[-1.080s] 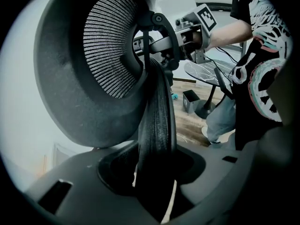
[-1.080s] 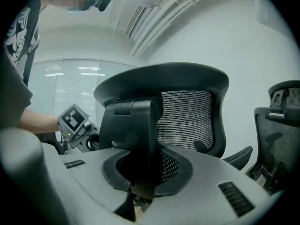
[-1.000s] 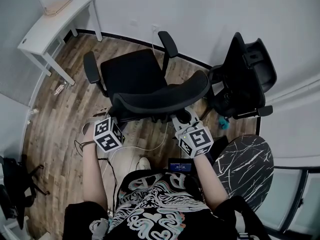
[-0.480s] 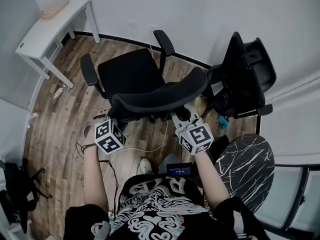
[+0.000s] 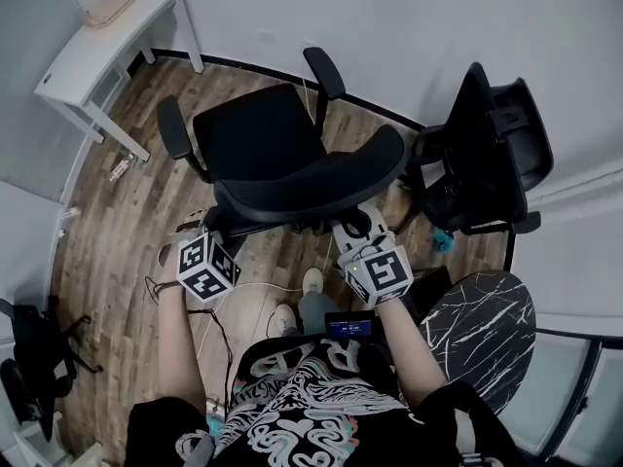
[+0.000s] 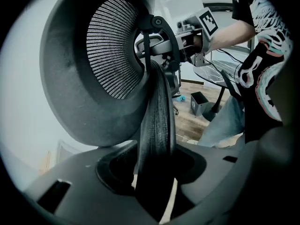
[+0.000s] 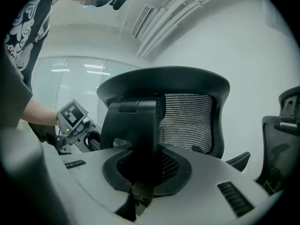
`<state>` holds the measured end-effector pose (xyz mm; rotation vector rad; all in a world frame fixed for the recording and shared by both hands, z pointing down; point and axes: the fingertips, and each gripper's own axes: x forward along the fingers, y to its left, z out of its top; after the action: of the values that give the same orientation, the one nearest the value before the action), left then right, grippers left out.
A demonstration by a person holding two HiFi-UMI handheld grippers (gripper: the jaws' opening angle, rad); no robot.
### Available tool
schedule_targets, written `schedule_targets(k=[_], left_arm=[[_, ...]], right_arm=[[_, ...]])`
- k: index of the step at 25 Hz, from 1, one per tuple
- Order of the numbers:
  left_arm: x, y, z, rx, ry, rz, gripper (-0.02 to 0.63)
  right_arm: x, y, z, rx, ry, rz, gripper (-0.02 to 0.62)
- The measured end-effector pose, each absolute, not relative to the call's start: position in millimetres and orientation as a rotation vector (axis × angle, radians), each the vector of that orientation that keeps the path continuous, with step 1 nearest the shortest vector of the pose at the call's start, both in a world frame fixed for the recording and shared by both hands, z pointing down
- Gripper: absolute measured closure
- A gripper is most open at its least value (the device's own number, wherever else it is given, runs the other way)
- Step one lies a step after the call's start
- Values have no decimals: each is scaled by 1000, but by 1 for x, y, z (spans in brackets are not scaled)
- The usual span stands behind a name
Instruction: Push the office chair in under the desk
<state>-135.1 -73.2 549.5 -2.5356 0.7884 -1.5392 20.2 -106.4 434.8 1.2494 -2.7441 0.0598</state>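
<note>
The black office chair [image 5: 258, 139] stands in the middle of the wood floor, its seat facing away from me. Its curved backrest [image 5: 321, 178] is nearest me. My left gripper [image 5: 224, 230] is on the backrest's left end. The rim [image 6: 157, 116] runs down between its jaws, which are opening slightly around it. My right gripper [image 5: 352, 224] is shut on the backrest's right end, where the black back frame [image 7: 136, 125] fills the gap between its jaws. The white desk [image 5: 92, 42] stands at the far left against the wall.
A second black chair [image 5: 487, 149] is parked at the right by the wall. A round marble-patterned table [image 5: 477, 319] is at my right side. Cables [image 5: 243, 290] trail over the floor near my feet. A small teal thing [image 5: 443, 241] lies by the second chair.
The chair has rolled a little away from me. I have stepped after it, and my shoes now show below the backrest. Both grippers stay on the backrest.
</note>
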Motion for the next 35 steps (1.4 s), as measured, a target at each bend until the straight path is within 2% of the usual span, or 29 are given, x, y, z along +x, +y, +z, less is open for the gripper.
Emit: schedule_targets(k=[35], left_arm=[[-119,-94,548,-2499,930,-1533,393]], right_arm=[[31,-140,432,1115,-2808,30,557]])
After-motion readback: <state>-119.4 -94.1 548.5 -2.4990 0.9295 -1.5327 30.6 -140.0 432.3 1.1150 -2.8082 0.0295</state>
